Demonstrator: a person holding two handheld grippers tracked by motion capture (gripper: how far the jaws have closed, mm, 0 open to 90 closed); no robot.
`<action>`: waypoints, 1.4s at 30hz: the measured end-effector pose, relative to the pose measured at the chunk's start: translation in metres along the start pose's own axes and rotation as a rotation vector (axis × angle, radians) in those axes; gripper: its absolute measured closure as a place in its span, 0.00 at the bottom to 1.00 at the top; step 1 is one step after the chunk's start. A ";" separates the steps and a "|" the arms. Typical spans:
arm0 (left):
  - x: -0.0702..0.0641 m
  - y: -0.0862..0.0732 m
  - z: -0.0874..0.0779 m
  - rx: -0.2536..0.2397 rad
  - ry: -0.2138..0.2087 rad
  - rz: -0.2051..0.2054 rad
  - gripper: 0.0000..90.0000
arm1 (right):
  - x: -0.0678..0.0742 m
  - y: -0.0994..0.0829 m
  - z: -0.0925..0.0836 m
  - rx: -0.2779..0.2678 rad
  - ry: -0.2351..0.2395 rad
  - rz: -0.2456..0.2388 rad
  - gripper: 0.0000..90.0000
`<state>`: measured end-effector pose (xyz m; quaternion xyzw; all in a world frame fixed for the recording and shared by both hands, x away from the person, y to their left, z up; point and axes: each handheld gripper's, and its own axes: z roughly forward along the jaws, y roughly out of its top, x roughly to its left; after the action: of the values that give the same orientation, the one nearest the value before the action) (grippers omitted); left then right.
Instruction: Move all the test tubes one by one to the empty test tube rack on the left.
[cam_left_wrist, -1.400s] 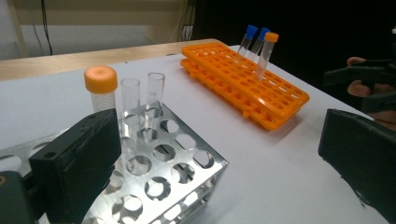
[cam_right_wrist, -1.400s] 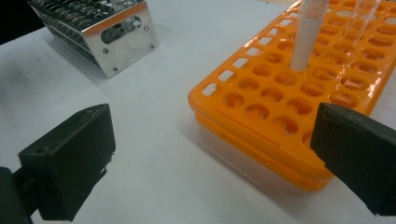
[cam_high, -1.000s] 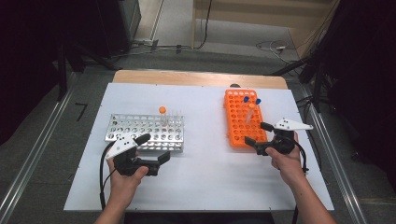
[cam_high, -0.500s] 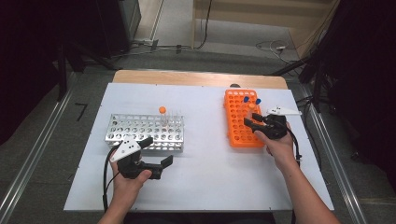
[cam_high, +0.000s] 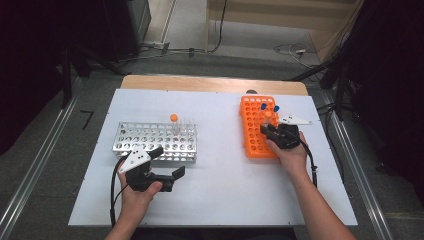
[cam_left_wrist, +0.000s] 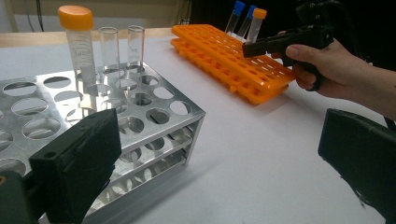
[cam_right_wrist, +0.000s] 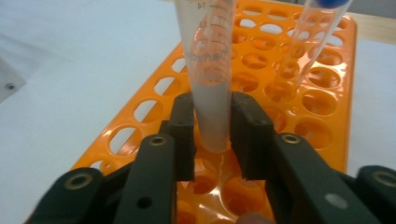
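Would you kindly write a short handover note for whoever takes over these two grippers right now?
Right gripper: jaws have just closed onto the orange-capped tube standing in the orange rack; its bottom sits at the rack's top plate.
Left gripper: open, holding nothing, in front of the metal rack.
Things: two blue-capped tubes stand in the orange rack; the metal rack holds one capped tube and two uncapped ones.
Done: tube gripped.
Left: probably lift it and carry it to the metal rack.
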<state>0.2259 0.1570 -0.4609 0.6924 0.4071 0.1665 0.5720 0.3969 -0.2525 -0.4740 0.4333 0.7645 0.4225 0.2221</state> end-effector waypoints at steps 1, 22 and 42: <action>0.000 0.000 0.000 0.004 -0.004 0.002 0.00 | 0.001 0.000 0.000 0.000 -0.014 -0.001 0.81; -0.008 0.000 0.008 0.016 -0.023 0.022 0.00 | 0.011 0.008 -0.050 -0.161 0.095 0.002 0.81; -0.027 0.003 0.013 0.029 -0.042 0.086 0.00 | 0.073 -0.028 -0.084 -0.119 0.271 -0.086 0.81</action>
<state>0.2195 0.1283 -0.4553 0.7208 0.3674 0.1705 0.5625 0.2861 -0.2361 -0.4493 0.3255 0.7789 0.5117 0.1599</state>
